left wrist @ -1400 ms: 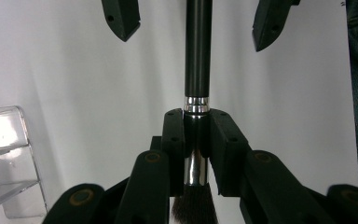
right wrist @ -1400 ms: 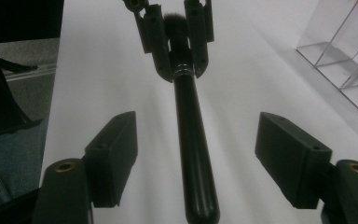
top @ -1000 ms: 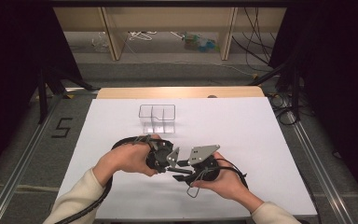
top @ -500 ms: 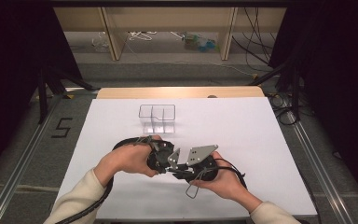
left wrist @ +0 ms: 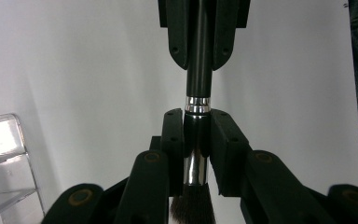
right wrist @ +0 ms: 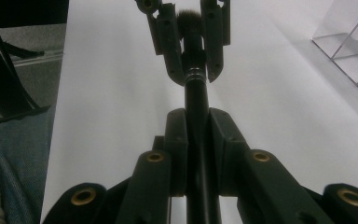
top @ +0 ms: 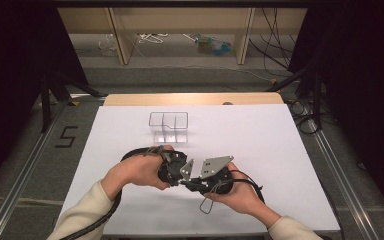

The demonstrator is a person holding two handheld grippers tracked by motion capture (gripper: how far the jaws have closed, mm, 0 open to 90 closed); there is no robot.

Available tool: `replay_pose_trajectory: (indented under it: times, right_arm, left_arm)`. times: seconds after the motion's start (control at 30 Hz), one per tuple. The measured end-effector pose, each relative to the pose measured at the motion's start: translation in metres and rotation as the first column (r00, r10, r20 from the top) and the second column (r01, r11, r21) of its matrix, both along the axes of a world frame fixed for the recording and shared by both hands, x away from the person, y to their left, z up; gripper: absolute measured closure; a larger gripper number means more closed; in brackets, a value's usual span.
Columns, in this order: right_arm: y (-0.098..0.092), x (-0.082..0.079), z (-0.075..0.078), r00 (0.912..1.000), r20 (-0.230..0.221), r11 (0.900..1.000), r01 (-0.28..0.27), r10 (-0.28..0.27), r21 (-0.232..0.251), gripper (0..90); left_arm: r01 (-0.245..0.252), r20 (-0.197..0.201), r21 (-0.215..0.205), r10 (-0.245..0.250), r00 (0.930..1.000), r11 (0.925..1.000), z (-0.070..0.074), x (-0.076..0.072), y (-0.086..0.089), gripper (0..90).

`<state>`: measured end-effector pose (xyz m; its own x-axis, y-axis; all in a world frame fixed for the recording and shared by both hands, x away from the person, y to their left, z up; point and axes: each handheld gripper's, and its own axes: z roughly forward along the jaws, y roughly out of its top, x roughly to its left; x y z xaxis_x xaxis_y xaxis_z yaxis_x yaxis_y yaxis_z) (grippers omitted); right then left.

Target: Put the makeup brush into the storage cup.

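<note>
A black makeup brush [left wrist: 199, 79] with a silver ferrule is held level above the white table between two grippers that face each other. My left gripper [left wrist: 196, 126] is shut on the ferrule end, with the dark bristles [left wrist: 192, 210] toward its body. My right gripper [right wrist: 197, 126] has just been closing its jaws and is now shut on the black handle [right wrist: 196, 93]. From the high view, the left gripper [top: 172, 167] and right gripper [top: 205, 180] meet near the table's front, each in a hand.
A clear plastic organizer [top: 168, 125] with compartments stands on the white table [top: 260, 140] behind the hands. Cables trail from both grippers toward the front edge. Shelving and loose cables lie beyond the table's far edge.
Both hands stay in place in the high view. The grippers remain nose to nose with no clear shift.
</note>
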<state>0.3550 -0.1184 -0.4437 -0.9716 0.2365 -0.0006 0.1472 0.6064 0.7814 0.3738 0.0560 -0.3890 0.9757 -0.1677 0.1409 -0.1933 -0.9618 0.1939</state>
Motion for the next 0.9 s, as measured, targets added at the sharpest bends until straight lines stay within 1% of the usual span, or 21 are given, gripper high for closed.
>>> replay_pose_trajectory:
  times: [0.1,0.2,0.23,0.27,0.3,0.33,0.4,0.43,0.47,0.5,0.53,0.57,0.6,0.63,0.67,0.73,0.83,0.9]
  right_arm:
    - [0.0,-0.001,0.0,1.0,0.007,1.0,0.001,-0.001,-0.004,79.3]
    - [0.0,-0.001,0.001,0.9998,0.017,1.0,0.0,0.0,-0.015,79.3]
    - [-0.001,-0.001,0.002,0.9998,0.02,1.0,0.002,-0.002,-0.015,79.3]
    - [-0.002,-0.001,0.002,0.9998,0.02,1.0,0.002,-0.002,-0.019,79.3]
    - [-0.002,0.0,0.002,0.9995,0.029,1.0,0.008,-0.008,-0.014,79.4]
    - [-0.003,0.0,0.002,0.9995,0.028,1.0,0.013,-0.012,-0.016,79.3]
    - [-0.004,0.0,0.002,0.9993,0.03,1.0,0.021,-0.021,-0.018,79.3]
    - [-0.006,0.001,0.002,0.9991,0.031,0.999,0.03,-0.03,-0.016,79.3]
    - [-0.006,0.001,0.002,0.9991,0.031,0.999,0.03,-0.03,-0.016,79.3]
    - [-0.007,0.001,0.002,0.9988,0.036,0.999,0.034,-0.033,-0.016,79.3]
    - [-0.009,0.002,0.003,0.9986,0.037,0.999,0.039,-0.039,-0.014,79.3]
    - [-0.01,0.002,0.003,0.9984,0.036,0.999,0.045,-0.044,-0.014,79.3]
    - [-0.01,0.002,0.003,0.9984,0.036,0.999,0.045,-0.044,-0.014,79.3]
    - [-0.012,0.002,0.004,0.998,0.04,0.999,0.05,-0.049,-0.013,79.3]
    - [-0.012,0.002,0.004,0.998,0.04,0.999,0.05,-0.049,-0.013,79.3]
    - [-0.014,0.002,0.004,0.9975,0.044,0.998,0.056,-0.055,-0.01,79.3]
    - [-0.017,0.003,0.004,0.9968,0.047,0.998,0.065,-0.064,-0.01,79.3]
    - [-0.02,0.003,0.005,0.9964,0.047,0.997,0.071,-0.071,-0.011,79.3]
  left_arm:
    - [-0.008,-0.008,0.001,0.008,0.9999,1.0,-0.001,-0.001,0.0,75.3]
    - [-0.015,0.002,0.016,0.015,0.9999,0.9998,-0.002,0.0,0.001,72.0]
    - [-0.014,-0.001,0.02,0.014,0.9999,0.9997,-0.002,0.001,0.002,71.1]
    - [0.001,0.011,0.035,-0.001,0.9999,0.9994,0.0,0.003,0.002,69.8]
    - [-0.014,0.009,0.016,0.014,0.9999,0.9998,-0.001,0.002,0.003,68.4]
    - [-0.027,0.014,-0.004,0.027,0.9995,0.9996,-0.001,0.001,0.003,66.4]
    - [-0.036,0.019,-0.032,0.036,0.9992,0.9988,0.001,0.002,0.005,61.1]
    - [-0.041,0.025,-0.045,0.042,0.9988,0.9982,0.002,0.002,0.006,54.4]
    - [-0.049,0.031,-0.061,0.051,0.9982,0.9969,0.003,0.002,0.008,54.4]
    - [-0.052,0.037,-0.069,0.054,0.9978,0.9963,0.005,0.002,0.009,50.7]
    - [-0.061,0.045,-0.09,0.065,0.9968,0.9941,0.005,0.002,0.011,42.6]
    - [-0.069,0.065,-0.117,0.077,0.9949,0.9907,0.008,0.002,0.014,39.7]
    - [-0.069,0.065,-0.117,0.077,0.9949,0.9907,0.008,0.002,0.014,37.2]
    - [-0.083,0.067,-0.132,0.092,0.9935,0.9878,0.008,0.001,0.016,34.8]
    - [-0.087,0.074,-0.134,0.097,0.9926,0.9872,0.01,0.002,0.018,34.8]
    - [-0.101,0.079,-0.159,0.114,0.9903,0.9821,0.011,0.002,0.023,30.8]
    - [-0.123,0.079,-0.214,0.143,0.9866,0.9689,0.012,0.002,0.033,25.3]
    - [-0.146,0.077,-0.265,0.172,0.982,0.9531,0.011,0.002,0.04,21.3]
